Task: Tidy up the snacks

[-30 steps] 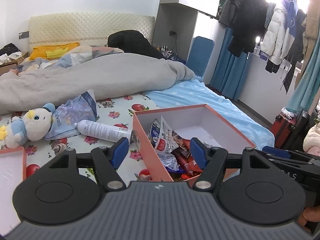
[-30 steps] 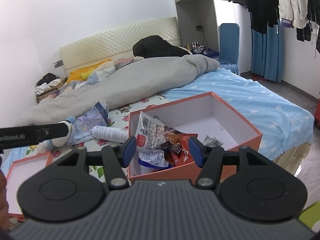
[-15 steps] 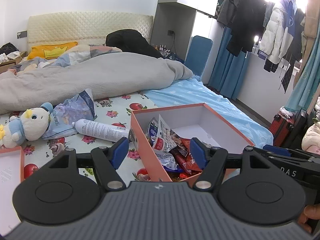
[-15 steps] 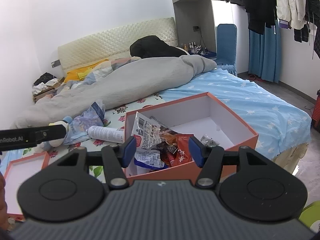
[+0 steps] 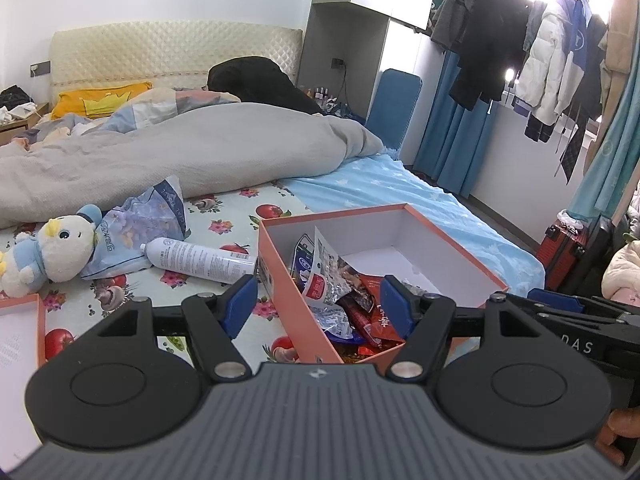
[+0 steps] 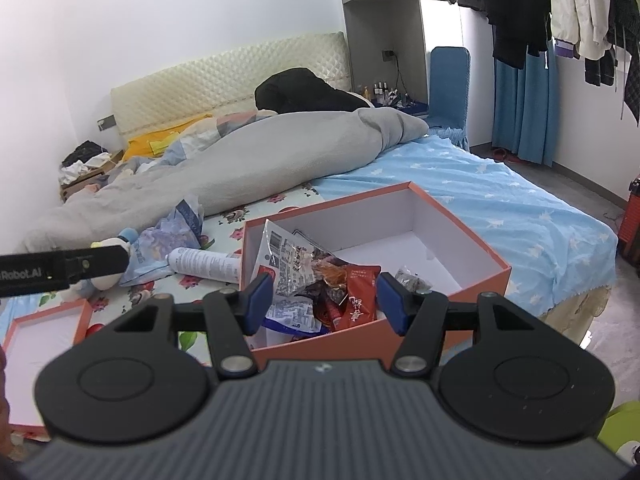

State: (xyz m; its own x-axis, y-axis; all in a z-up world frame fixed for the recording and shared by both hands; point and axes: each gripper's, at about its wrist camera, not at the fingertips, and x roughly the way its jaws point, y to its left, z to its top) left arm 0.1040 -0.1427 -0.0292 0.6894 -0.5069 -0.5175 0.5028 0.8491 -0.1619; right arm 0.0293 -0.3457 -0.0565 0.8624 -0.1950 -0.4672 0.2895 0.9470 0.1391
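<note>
Right wrist view: snack packets (image 6: 320, 280) are piled in the orange box (image 6: 472, 280) at frame centre; both the right gripper (image 6: 322, 300) and left gripper (image 5: 318, 306) are held wide, empty. One bag (image 5: 144, 228) at left is judged unsorted.

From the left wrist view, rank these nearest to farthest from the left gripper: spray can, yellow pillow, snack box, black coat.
1. Snack box, just ahead, between the fingers.
2. Spray can, ahead left.
3. Yellow pillow, far left, by the headboard.
Black coat is equally far; too close to call.

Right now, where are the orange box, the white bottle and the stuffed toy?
orange box (image 6: 486, 276), right wrist view, right wall.
white bottle (image 5: 200, 258), left wrist view, middle of body.
stuffed toy (image 5: 60, 246), left wrist view, face.
</note>
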